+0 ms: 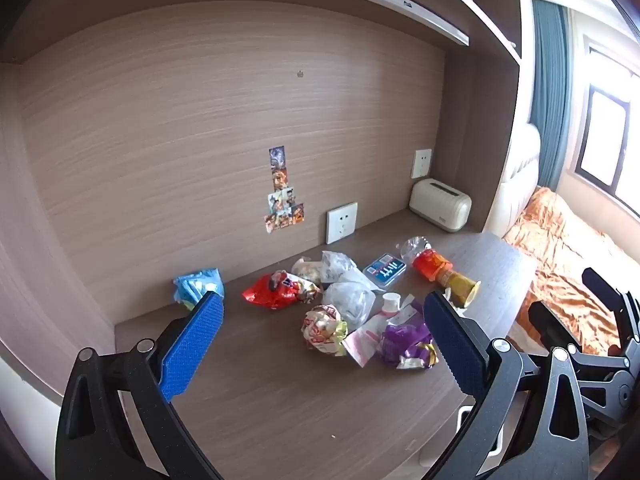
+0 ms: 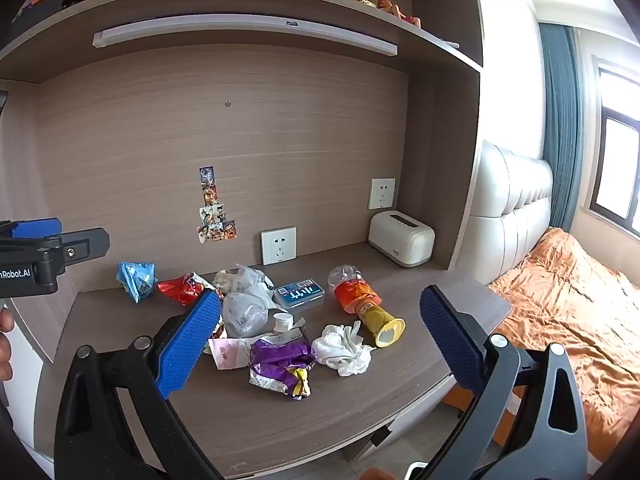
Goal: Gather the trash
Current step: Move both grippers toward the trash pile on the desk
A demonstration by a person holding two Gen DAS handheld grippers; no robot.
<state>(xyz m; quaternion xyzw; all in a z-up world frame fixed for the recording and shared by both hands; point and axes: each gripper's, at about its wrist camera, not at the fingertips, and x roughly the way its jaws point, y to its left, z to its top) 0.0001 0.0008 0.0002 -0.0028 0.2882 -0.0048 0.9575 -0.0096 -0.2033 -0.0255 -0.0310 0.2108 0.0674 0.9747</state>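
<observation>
Trash lies scattered on the wooden desk (image 1: 280,392) (image 2: 248,412): a purple wrapper (image 1: 406,342) (image 2: 282,360), a red snack bag (image 1: 272,290) (image 2: 180,288), a blue crumpled bag (image 1: 198,286) (image 2: 136,280), clear plastic bags (image 1: 348,300) (image 2: 244,312), a crumpled white tissue (image 2: 344,348), an orange-and-yellow bottle on its side (image 1: 444,274) (image 2: 366,308), and a balled wrapper (image 1: 322,330). My left gripper (image 1: 320,344) hangs open above the near side of the pile. My right gripper (image 2: 320,336) is open too, holding nothing, over the purple wrapper and tissue.
A blue card box (image 1: 384,270) (image 2: 300,294) lies among the trash. A white toaster (image 1: 440,204) (image 2: 402,238) stands at the back right by wall sockets (image 2: 279,245). A bed with an orange cover (image 2: 572,320) lies right of the desk. Shelves (image 2: 240,4) overhang.
</observation>
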